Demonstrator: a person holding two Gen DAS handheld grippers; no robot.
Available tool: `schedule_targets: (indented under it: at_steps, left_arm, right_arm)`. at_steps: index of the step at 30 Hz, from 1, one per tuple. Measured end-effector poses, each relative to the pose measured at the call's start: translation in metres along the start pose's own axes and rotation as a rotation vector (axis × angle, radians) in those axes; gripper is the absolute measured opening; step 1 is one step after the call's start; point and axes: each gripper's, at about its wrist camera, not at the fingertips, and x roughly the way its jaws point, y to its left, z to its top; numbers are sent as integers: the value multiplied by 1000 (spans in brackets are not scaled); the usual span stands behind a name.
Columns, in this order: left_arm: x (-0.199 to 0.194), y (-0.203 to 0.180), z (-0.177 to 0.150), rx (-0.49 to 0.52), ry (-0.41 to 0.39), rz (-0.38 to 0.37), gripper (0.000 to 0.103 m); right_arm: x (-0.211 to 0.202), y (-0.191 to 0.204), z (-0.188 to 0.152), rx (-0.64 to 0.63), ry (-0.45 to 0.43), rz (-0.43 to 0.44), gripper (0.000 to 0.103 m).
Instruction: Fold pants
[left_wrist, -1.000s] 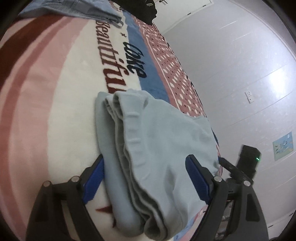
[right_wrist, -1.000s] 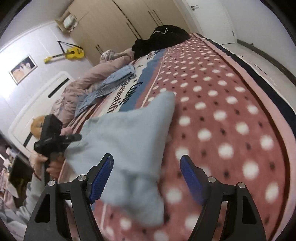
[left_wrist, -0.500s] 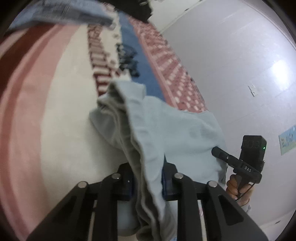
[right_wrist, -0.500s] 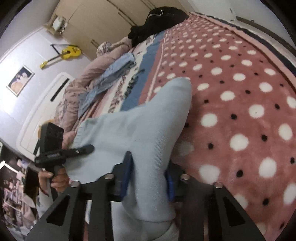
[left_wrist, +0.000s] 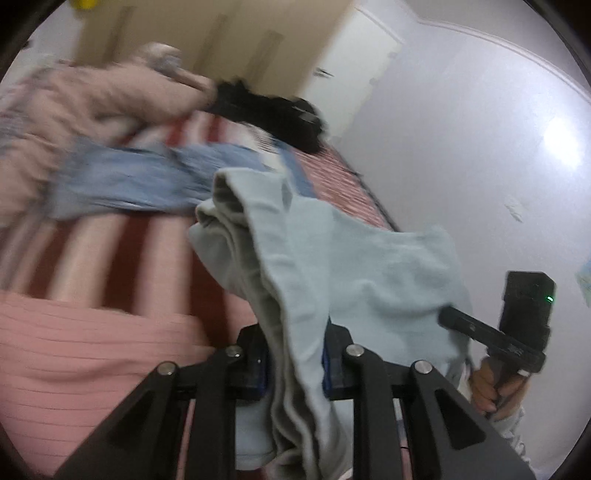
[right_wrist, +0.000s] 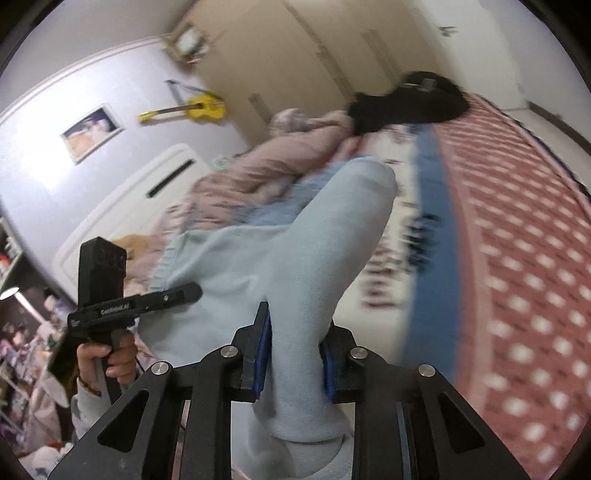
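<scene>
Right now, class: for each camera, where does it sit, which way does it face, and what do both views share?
Left wrist: on the left gripper, facing across the bed to a white wall; the right hand shows.
Right wrist: on the right gripper, facing the headboard and yellow guitar; the left hand shows.
Shared: the light-blue pants, gripped by both.

The left gripper (left_wrist: 294, 363) has its jaws pressed together on a bunched fold of the pants (left_wrist: 354, 273). The right gripper (right_wrist: 294, 360) is likewise clamped on the cloth, which rises between its jaws and hangs below them.
</scene>
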Motion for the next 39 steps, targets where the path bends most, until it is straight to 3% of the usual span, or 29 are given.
schedule_targets:
  at_steps: [4,9,13,16,19,23,27,29,31,32,33,35,36,37,38,39]
  left_arm:
    - [-52,58,16,-50,-4,135,17]
    - [-91,131,11,-137,16,232,17]
    - [-105,179,-4,-221,37,267,17]
    - [-96,200,-19,-263,79,281,17]
    - [-82,219,-32,-298,112,286,17]
    - [-75,229,-42,-351,112,277,17]
    - [-74,226,-39,-322,120,285,18]
    - [-69,231,-41,-338,121,287,18]
    - [-66,237,-44,-356,116,281,18]
    - [-66,237,-45,-360,114,278,18]
    - [-66,238,-45,-358,110,276,18]
    - [-67,237,-45,-356,107,274,18]
    - [-67,236,-45,-359,104,274,18]
    - [-68,236,-45,-360,101,276,18]
    - [-70,234,-44,-361,97,274,18]
    - [-72,232,-44,-361,91,265,18]
  right_arm:
    - [68,60,14,-23,66,122,18]
    - [154,113,10,25,175,216,17]
    - [200,144,-4,16,252,259,17]
    - [226,151,-18,37,308,274,17]
    - [243,142,-34,62,348,232,13]
    - [244,116,-41,118,341,184,11]
    - [236,111,-36,96,322,173,11]
    - [236,113,-36,77,335,184,15]
    - [240,115,-39,72,365,202,32]
    - [239,116,-43,68,372,207,50]
    - [242,118,-46,53,386,202,57]
    - [250,123,-51,27,405,181,57]
    - [254,125,-54,19,408,183,51]
    - [258,127,-56,17,411,202,44]
    - [261,128,-57,19,414,208,24]
    - [260,131,-58,16,402,201,20]
